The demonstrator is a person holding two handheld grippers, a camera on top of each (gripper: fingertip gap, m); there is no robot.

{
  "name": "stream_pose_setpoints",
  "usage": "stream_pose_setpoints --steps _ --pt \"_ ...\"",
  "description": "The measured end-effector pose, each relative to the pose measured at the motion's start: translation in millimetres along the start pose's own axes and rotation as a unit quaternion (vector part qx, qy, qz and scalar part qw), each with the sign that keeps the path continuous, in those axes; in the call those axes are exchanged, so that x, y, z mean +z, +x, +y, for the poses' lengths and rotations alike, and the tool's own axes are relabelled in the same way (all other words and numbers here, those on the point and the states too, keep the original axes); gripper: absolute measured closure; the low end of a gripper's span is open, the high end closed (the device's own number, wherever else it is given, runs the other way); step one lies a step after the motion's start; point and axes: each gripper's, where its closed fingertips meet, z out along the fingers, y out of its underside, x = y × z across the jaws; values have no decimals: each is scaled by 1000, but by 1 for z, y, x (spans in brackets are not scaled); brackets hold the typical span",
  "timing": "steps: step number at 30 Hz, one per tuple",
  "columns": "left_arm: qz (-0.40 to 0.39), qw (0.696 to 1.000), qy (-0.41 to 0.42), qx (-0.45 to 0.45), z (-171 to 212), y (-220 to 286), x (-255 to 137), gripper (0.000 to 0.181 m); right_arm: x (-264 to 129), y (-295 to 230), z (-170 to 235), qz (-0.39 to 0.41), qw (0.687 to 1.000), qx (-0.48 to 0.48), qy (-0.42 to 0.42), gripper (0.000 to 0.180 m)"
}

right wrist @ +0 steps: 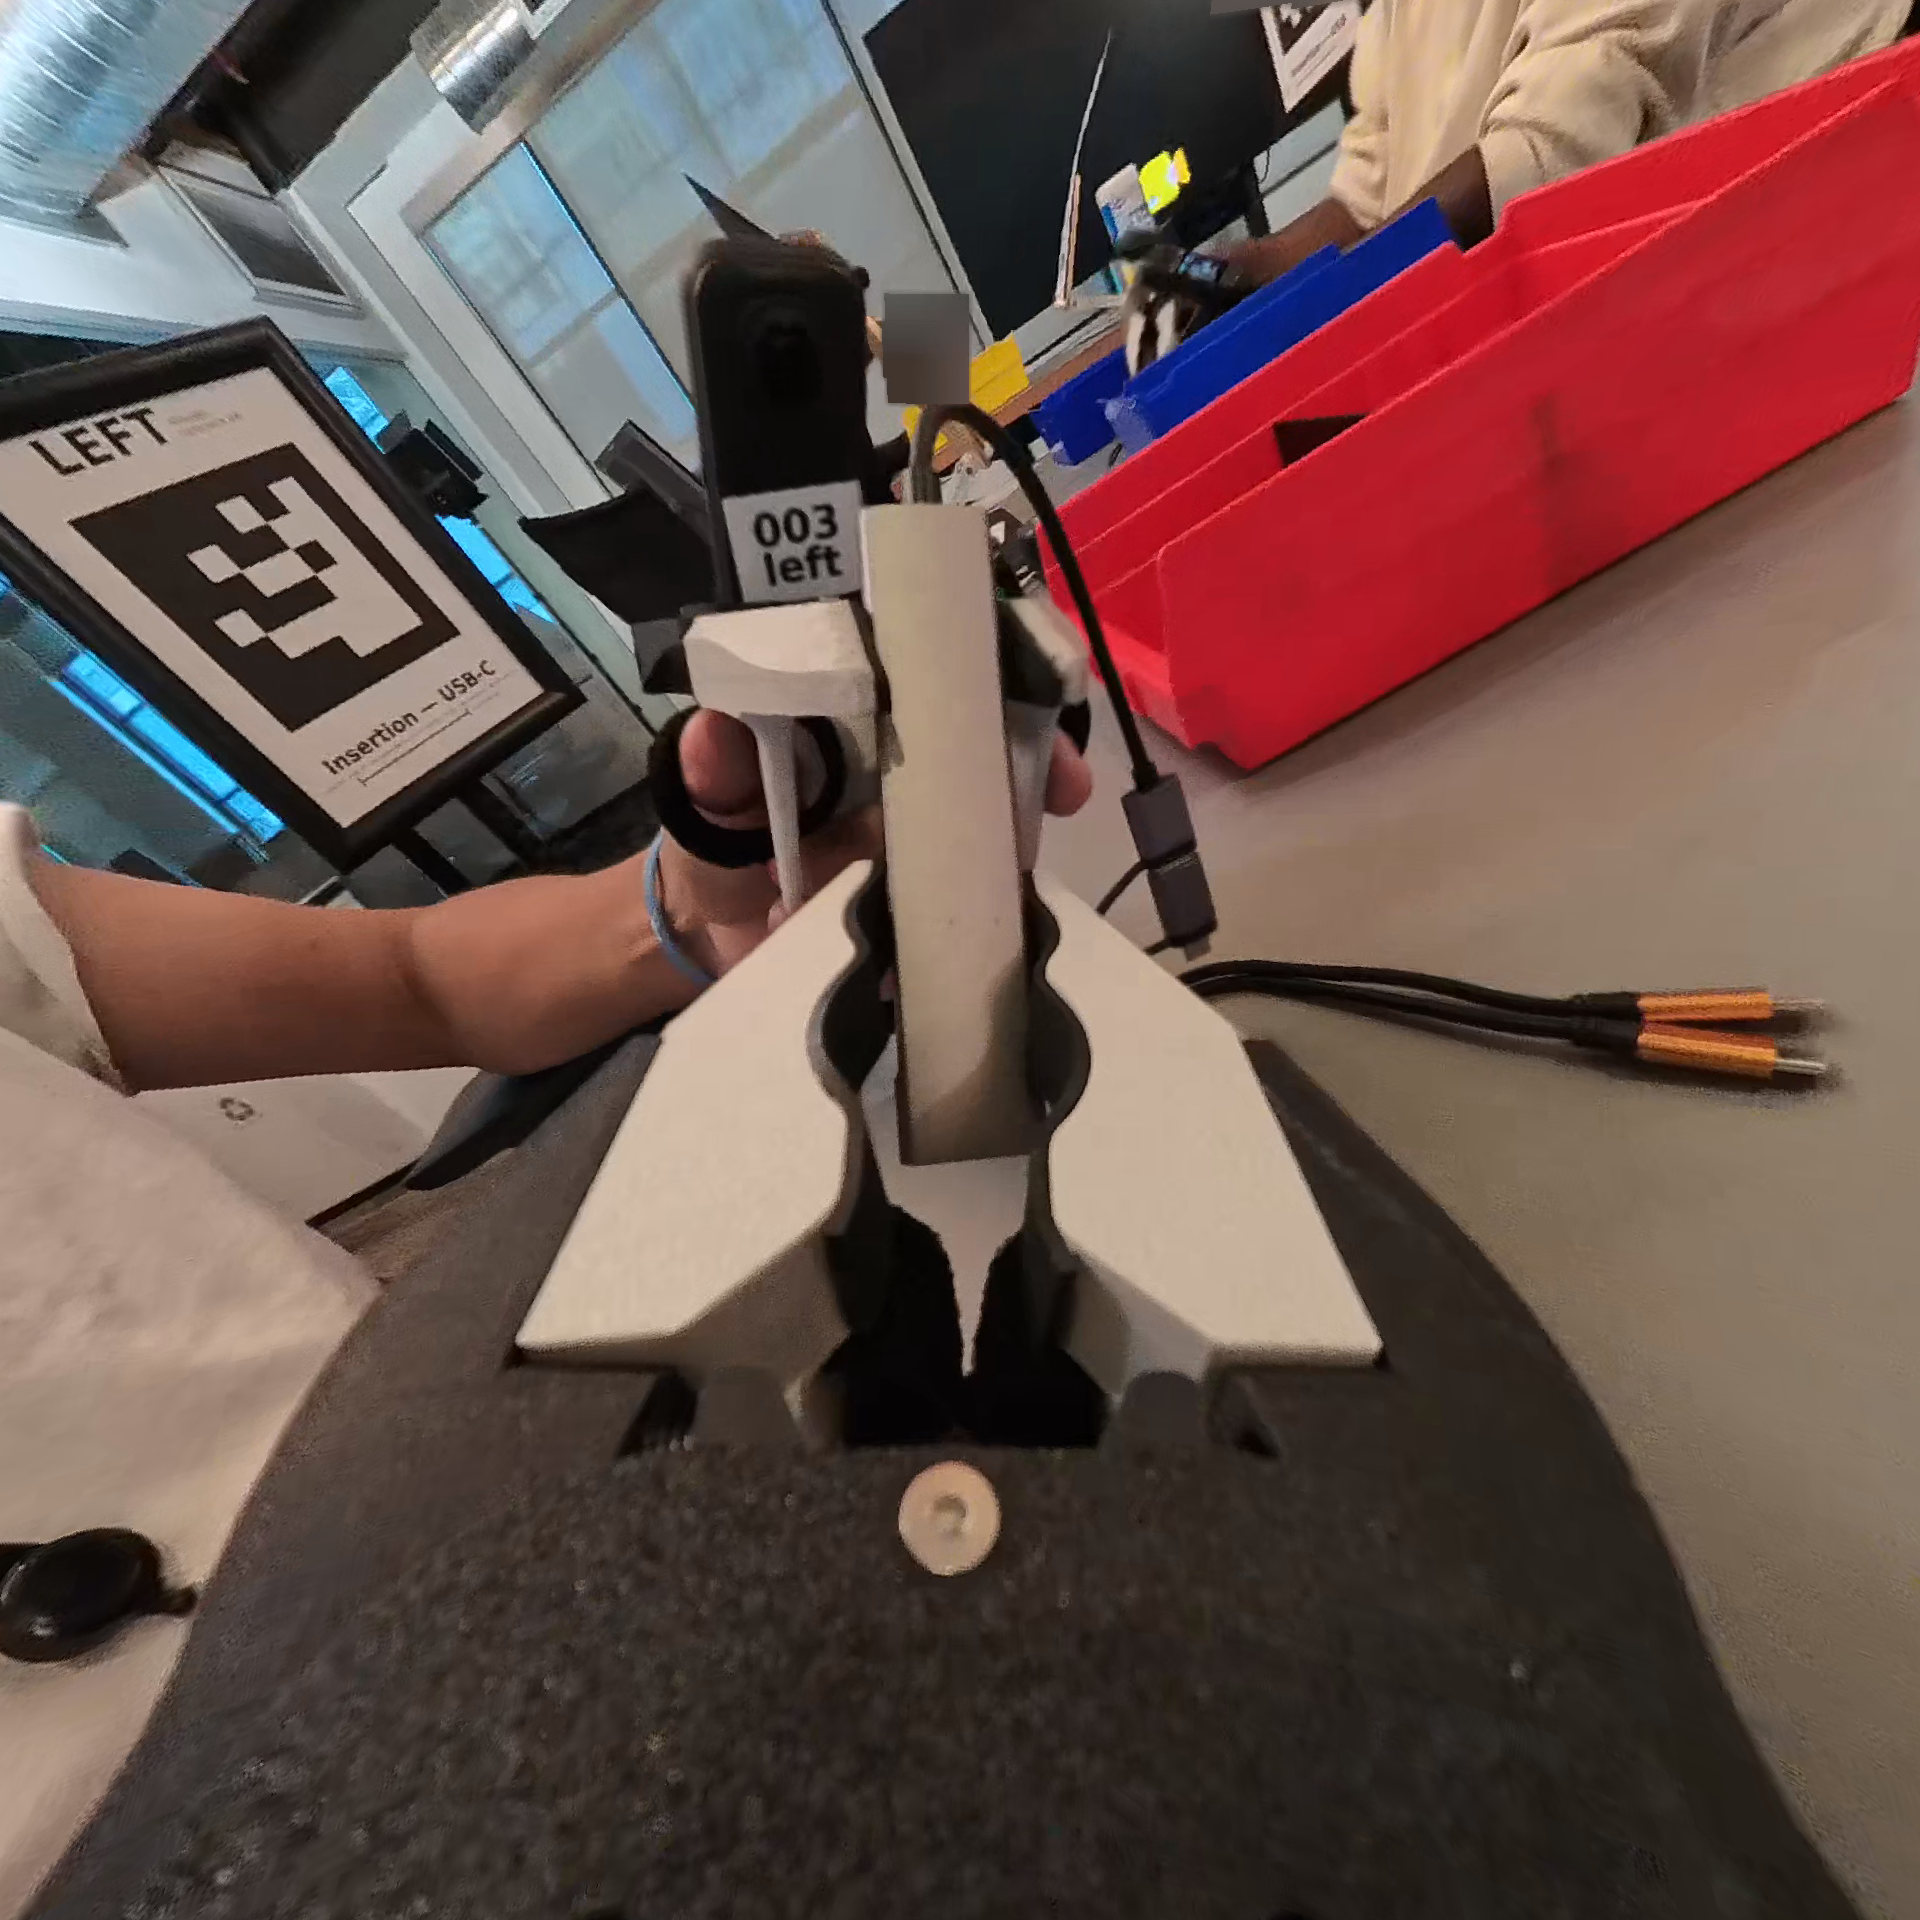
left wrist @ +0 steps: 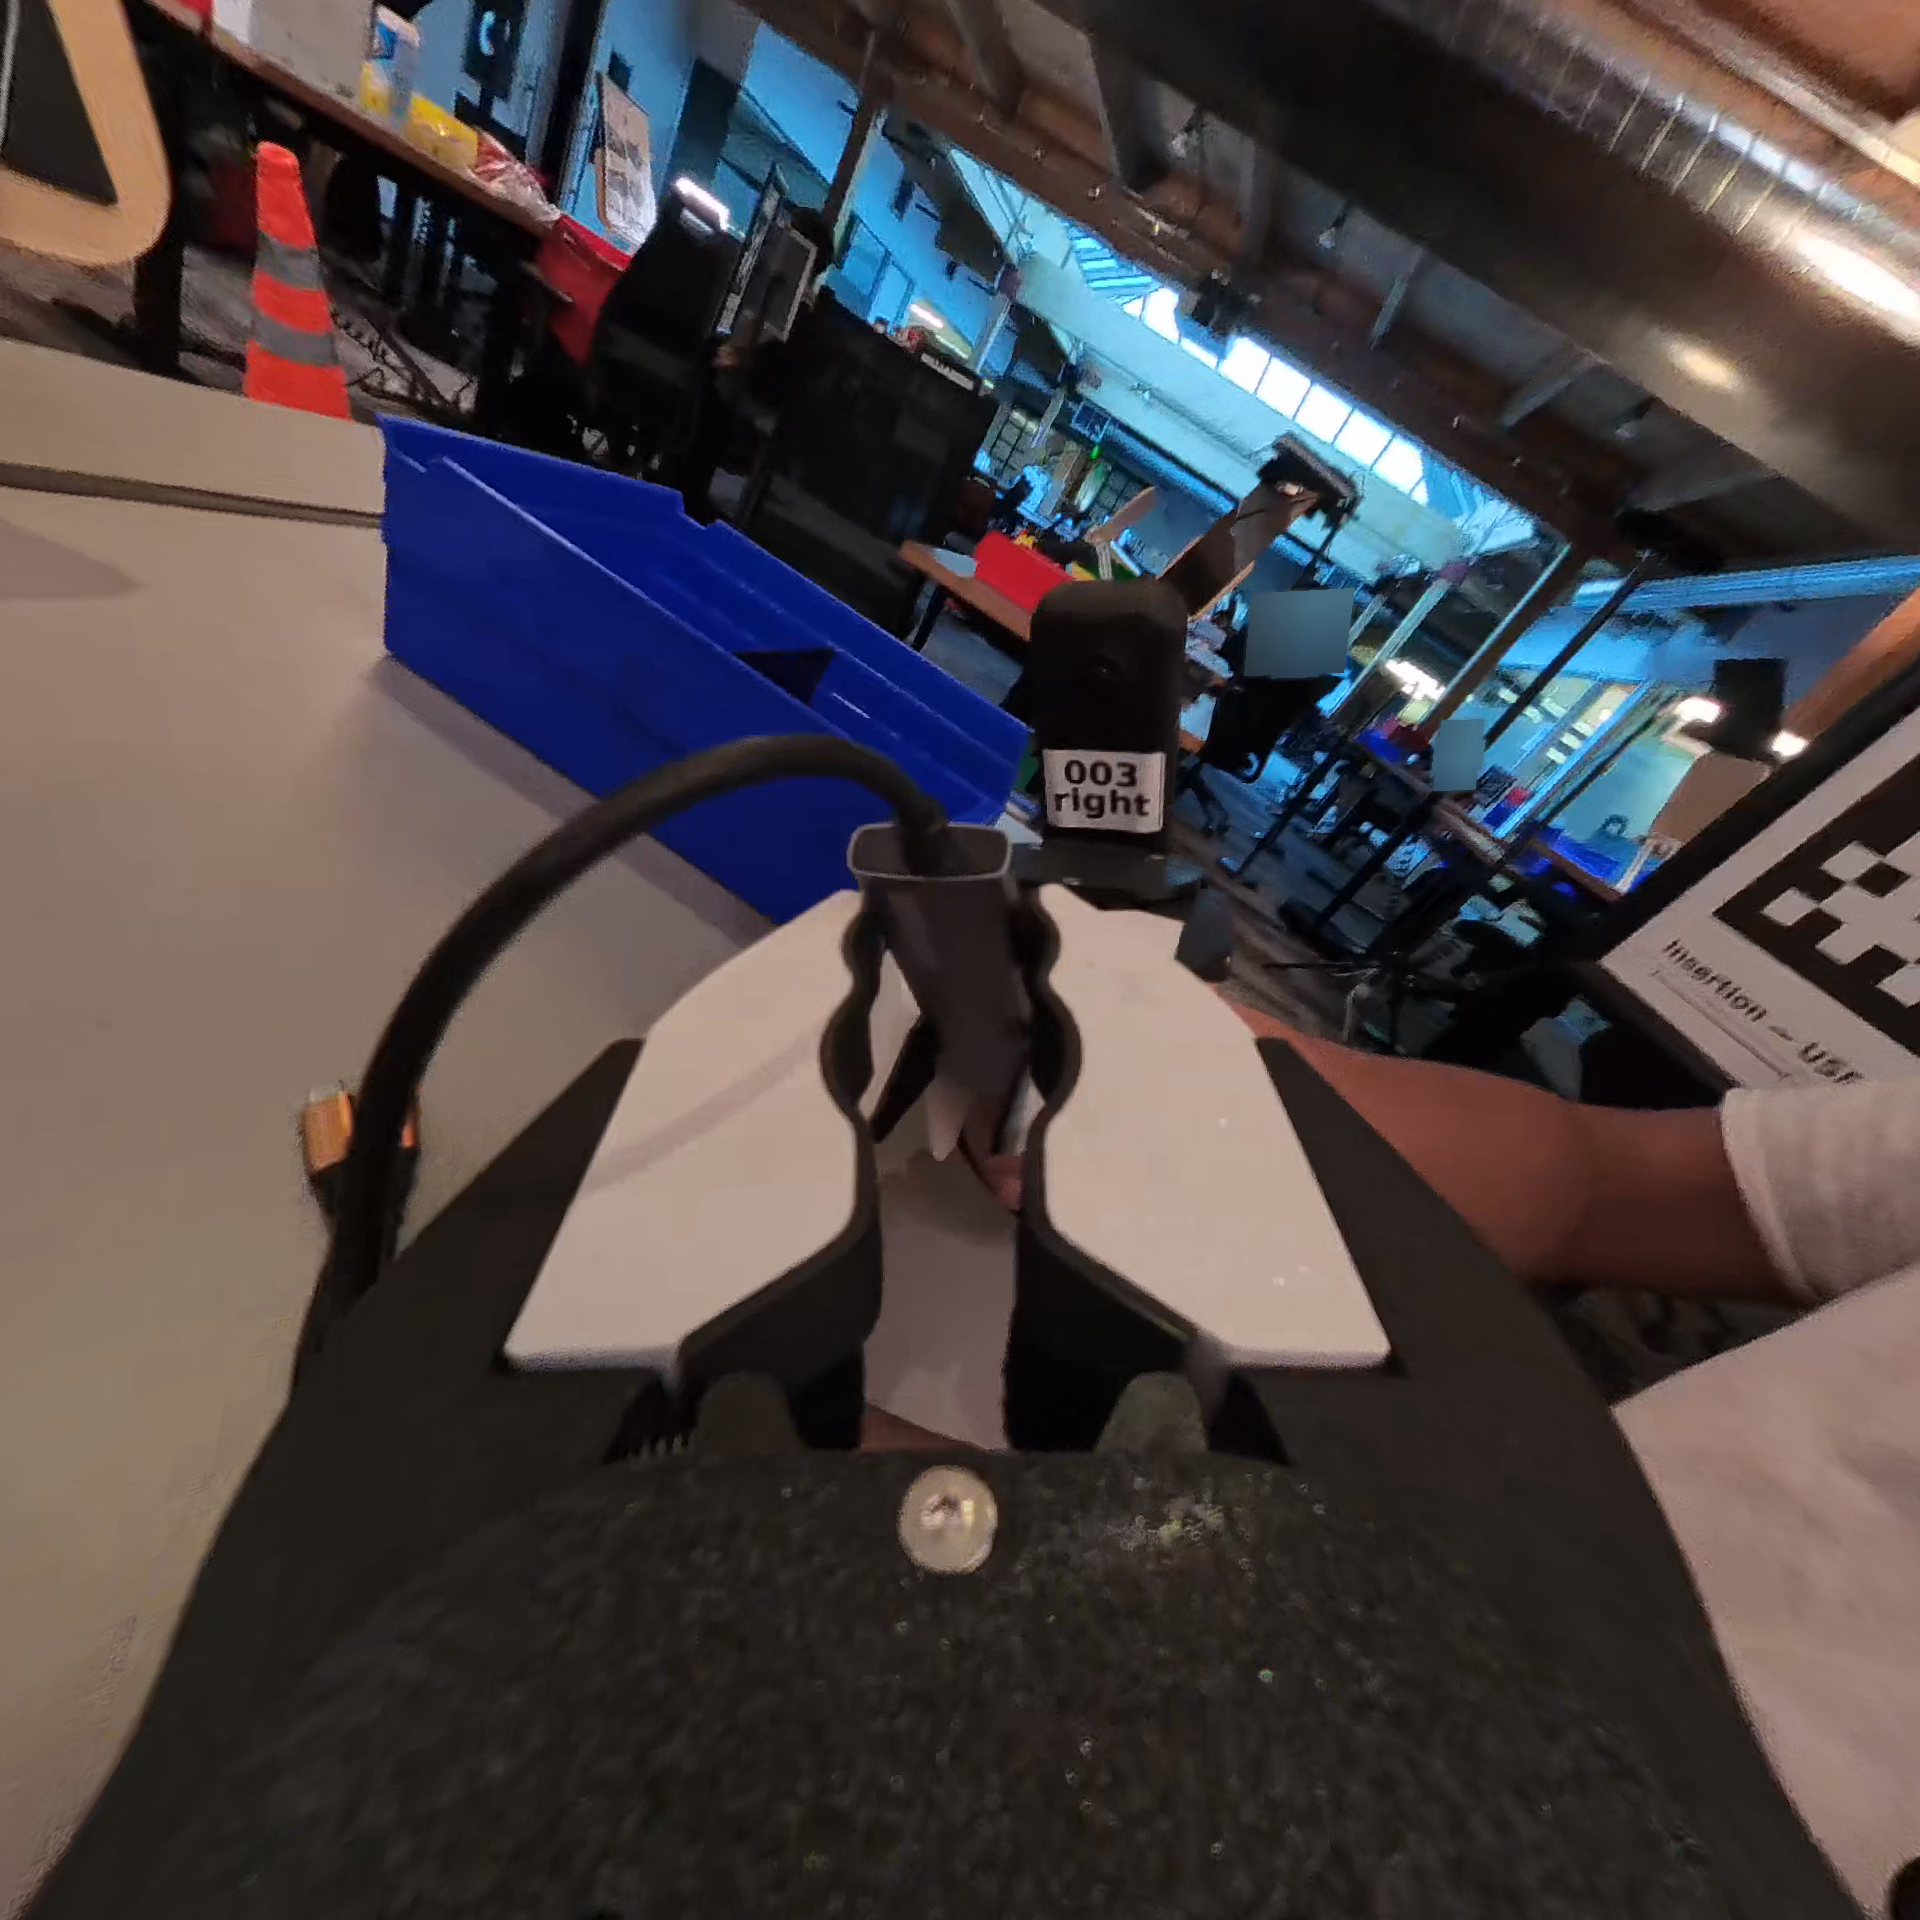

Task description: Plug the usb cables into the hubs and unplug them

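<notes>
A grey USB hub (left wrist: 945, 966) is held upright above the grey table (left wrist: 156, 831). My left gripper (left wrist: 948, 914) is shut on it. My right gripper (right wrist: 951, 894) faces the left one and is shut on the same hub (right wrist: 951, 779) from the opposite side. The left gripper also shows in the right wrist view (right wrist: 914, 665). The hub's black cable (right wrist: 1081, 623) loops over its top and hangs down to a dark plug with an adapter (right wrist: 1169, 852). Two black cables with orange plugs (right wrist: 1704, 1029) lie on the table to the right. One orange plug (left wrist: 330, 1132) shows in the left wrist view.
A blue bin (left wrist: 623, 644) stands on the table beyond the left gripper. A red bin (right wrist: 1507, 468) and blue bins (right wrist: 1247, 343) stand at the right. A framed marker sign (right wrist: 260, 582) stands left. The holder's forearms (right wrist: 364, 977) reach in. Another person (right wrist: 1558, 94) sits behind. The tips of one gripper are about 4 cm away from the tips of the other. Both grippers' tips are roughly 15 cm from the orange plug (left wrist: 330, 1132). Seen from the right wrist view (right wrist: 1701, 1003) as well.
</notes>
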Motion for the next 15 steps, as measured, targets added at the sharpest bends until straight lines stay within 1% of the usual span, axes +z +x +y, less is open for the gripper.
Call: stream_pose_setpoints --steps 3,5,6,9,12,15 --pt "1 1000 6 -13 1 -3 -4 157 4 -1 2 -9 1000 16 -3 159" --pt "-2 1000 11 -10 0 -3 -6 157 5 0 1 4 1000 5 -1 158" --pt "-6 1000 19 -6 -2 -5 -8 157 5 4 0 22 1000 -10 -3 157" --pt "-43 997 63 2 -17 -18 -22 157 -2 21 5 104 990 -88 -34 143" --pt "-108 990 86 22 -25 -40 -41 157 -14 48 11 203 959 -181 -80 143" --pt "-157 983 86 30 -24 -60 -55 157 -27 76 13 298 910 -260 -128 143"
